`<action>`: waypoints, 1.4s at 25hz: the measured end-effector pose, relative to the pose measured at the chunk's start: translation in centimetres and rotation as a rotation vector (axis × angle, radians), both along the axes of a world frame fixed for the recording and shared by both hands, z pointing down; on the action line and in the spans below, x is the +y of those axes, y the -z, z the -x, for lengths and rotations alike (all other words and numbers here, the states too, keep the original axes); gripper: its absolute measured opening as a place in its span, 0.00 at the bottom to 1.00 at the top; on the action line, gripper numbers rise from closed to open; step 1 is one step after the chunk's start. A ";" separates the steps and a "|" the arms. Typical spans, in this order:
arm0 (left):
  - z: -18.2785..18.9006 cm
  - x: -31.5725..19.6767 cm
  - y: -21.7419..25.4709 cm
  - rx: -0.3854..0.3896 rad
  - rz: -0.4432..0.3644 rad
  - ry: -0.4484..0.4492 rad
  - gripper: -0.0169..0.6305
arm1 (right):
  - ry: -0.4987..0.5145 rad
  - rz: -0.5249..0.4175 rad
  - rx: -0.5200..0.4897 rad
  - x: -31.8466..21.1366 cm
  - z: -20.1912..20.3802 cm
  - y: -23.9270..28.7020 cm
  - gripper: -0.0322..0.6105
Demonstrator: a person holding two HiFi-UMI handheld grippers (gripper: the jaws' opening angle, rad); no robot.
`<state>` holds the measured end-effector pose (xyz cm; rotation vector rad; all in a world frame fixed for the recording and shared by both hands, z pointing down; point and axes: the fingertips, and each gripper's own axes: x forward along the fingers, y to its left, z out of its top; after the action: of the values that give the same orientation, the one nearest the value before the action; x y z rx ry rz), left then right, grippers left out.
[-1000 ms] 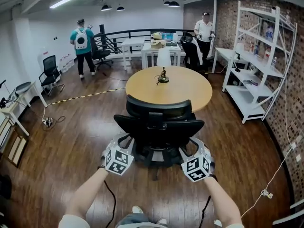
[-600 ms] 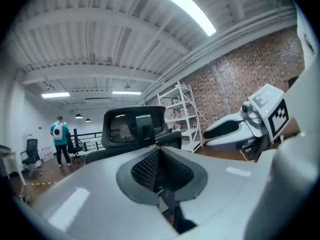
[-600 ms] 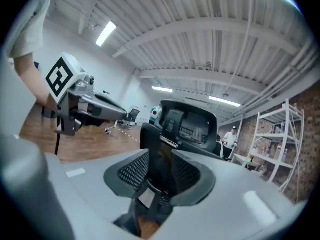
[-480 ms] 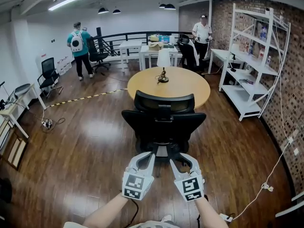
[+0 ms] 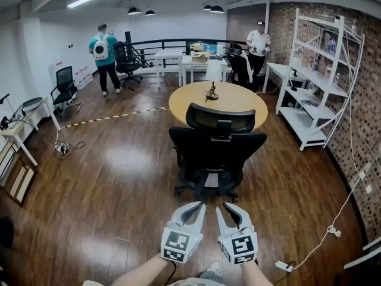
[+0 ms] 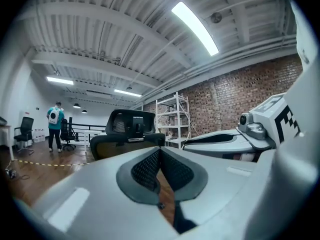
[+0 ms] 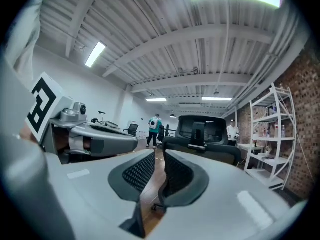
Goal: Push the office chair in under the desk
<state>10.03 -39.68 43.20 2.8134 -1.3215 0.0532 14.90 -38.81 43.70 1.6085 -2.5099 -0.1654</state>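
The black office chair stands with its back to me, its seat toward the round wooden table. Both grippers hang low near my body, side by side and well short of the chair, touching nothing. The left gripper is shut, its pads meeting with nothing between them. The right gripper is closing; a thin strip of floor still shows between its pads, and nothing is between them. The chair shows ahead over the left jaws. It also stands beyond the right gripper as the chair.
A small lamp stands on the table. A white shelf unit lines the brick wall at right. A cable and plug lie on the floor at lower right. Two people stand far back near white desks.
Both grippers have come off the chair's sides and drawn back together toward my body. The chair now stands farther from me, closer to the table. Both jaws have narrowed.
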 end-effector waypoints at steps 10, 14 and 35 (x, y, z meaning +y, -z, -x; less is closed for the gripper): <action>2.3 7.4 0.1 0.107 0.033 -0.024 0.05 | 0.041 -0.021 -0.055 7.4 4.2 1.2 0.06; 3.1 8.8 0.4 0.124 0.023 -0.013 0.05 | 0.054 -0.008 -0.083 8.9 4.7 1.0 0.06; 4.8 10.7 0.4 0.129 0.046 0.016 0.05 | 0.059 0.016 -0.112 10.9 5.5 0.2 0.06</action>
<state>5.24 -28.98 42.80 2.7169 -1.2971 -0.0950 9.37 -27.92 43.47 1.5812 -2.6361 -0.0638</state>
